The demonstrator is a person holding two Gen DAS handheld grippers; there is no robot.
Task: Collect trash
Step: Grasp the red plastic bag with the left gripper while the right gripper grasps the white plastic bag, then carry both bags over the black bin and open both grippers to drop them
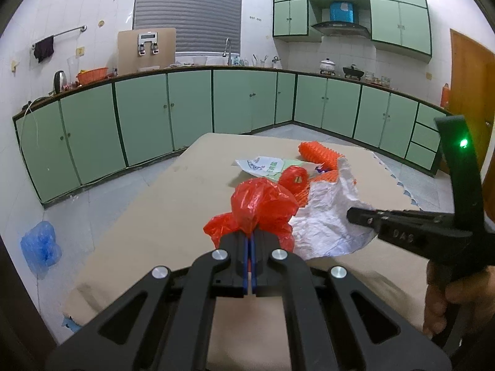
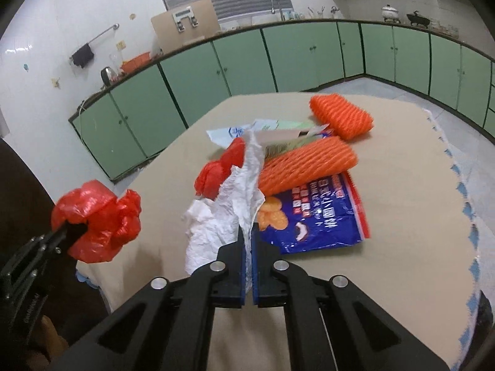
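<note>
Left tool [image 1: 250, 232] nearest the lens, jaws clamped tight on red bag [image 1: 263, 207], bag bunched at the tips and lifted clear of the tabletop [image 1: 148, 216]. Same bag seen from right wrist view at lower left, hanging off the left tool over the tabletop edge. Right tool [image 2: 247, 232] pinched closed on white crumpled paper [image 2: 222, 213], thin fold caught between the blue pads [image 2: 254, 247]; no gap visible. Rest of the trash piled mid-tabletop: second red bag [image 2: 216, 170] touching the paper's far side, orange foam net [image 2: 309, 167] lying across a blue snack wrapper [image 2: 318, 219], second foam net [image 2: 340, 116] just behind, apart from the first, white printed wrapper [image 2: 235, 133] at the back of the pile. Hand [image 1: 448, 303] gripping right tool handle at right edge of left wrist view. Green cabinets [image 1: 191, 108] along the walls behind.
</note>
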